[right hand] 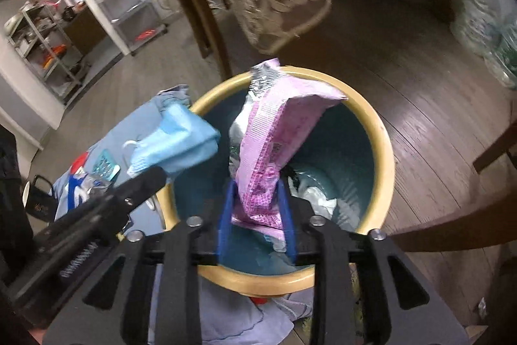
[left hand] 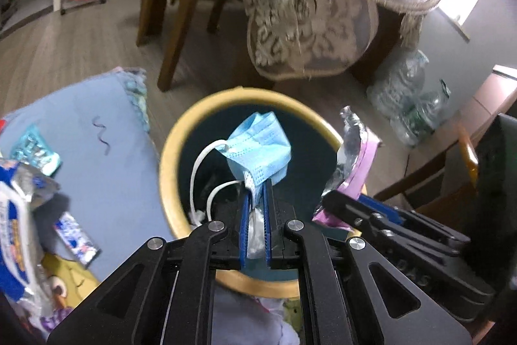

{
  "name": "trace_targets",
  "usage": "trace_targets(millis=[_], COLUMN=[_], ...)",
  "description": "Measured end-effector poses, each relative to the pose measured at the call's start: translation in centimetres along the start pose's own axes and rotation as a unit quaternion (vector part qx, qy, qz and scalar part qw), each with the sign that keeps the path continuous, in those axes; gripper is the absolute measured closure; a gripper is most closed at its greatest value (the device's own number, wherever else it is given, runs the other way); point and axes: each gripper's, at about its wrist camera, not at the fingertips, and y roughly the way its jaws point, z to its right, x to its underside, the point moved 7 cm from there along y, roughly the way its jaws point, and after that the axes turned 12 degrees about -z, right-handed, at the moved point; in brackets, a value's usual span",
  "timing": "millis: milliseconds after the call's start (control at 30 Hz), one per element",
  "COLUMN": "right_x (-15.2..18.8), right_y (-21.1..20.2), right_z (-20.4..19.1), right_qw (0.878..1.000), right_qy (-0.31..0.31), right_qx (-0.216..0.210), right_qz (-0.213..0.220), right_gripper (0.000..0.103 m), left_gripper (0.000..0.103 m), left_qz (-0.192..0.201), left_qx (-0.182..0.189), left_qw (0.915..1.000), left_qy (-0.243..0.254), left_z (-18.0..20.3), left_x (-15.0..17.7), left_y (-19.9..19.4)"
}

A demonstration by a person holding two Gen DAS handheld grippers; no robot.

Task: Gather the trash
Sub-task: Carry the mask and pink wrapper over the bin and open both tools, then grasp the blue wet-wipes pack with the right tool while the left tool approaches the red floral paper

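While the blue face mask (left hand: 258, 147) hangs over the dark mouth of the round bin (left hand: 168, 157), the left gripper (left hand: 257, 215) has its jaws nearly together, pinching the mask's lower edge between blue pads, and the white ear loops (left hand: 197, 170) dangle down to the left of them. Just beside it, over the same bin, the right gripper (right hand: 257, 209) has a pink and silver wrapper (right hand: 274, 144) standing up between its fingers (right hand: 226, 215); the jaws sit partly apart and the wrapper's lower end lies between the blue pads, though whether they press it cannot be told. Crumpled pale trash (right hand: 320, 199) lies at the bottom of the bin. To the left of the bin a blue cloth (left hand: 97, 157) on the wooden floor (left hand: 64, 47) carries more wrappers (left hand: 35, 151). Beyond the bin stand wooden chair legs (left hand: 174, 21) and a lace-edged tablecloth (left hand: 307, 5), with clear plastic bottles (left hand: 410, 96) on the right.
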Motion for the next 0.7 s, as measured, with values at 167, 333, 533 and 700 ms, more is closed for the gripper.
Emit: trace_targets(millis=[167, 333, 533, 700], right_x=[-0.1, -0.2, -0.4, -0.5], right_y=[-0.2, -0.2, -1.3, -3.0], right_z=[0.3, 0.3, -0.9, -3.7], right_qw=[1.000, 1.000, 1.000, 0.998], right_qy=[0.008, 0.013, -0.001, -0.044], right_qx=[0.000, -0.003, -0.015, -0.031], right_qz=[0.006, 0.005, 0.021, 0.040], right_gripper=[0.056, 0.053, 0.043, 0.040], left_gripper=[0.077, 0.073, 0.066, 0.059], left_qz=[0.002, 0.013, 0.039, 0.060], left_qx=[-0.009, -0.009, -0.012, -0.034], left_qw=[0.9999, 0.9997, 0.9988, 0.9971], left_qy=[-0.003, -0.017, -0.029, -0.031], left_z=[-0.7, -2.0, -3.5, -5.5], left_x=[0.2, 0.6, 1.4, 2.7], left_y=[0.4, -0.8, -4.2, -8.5])
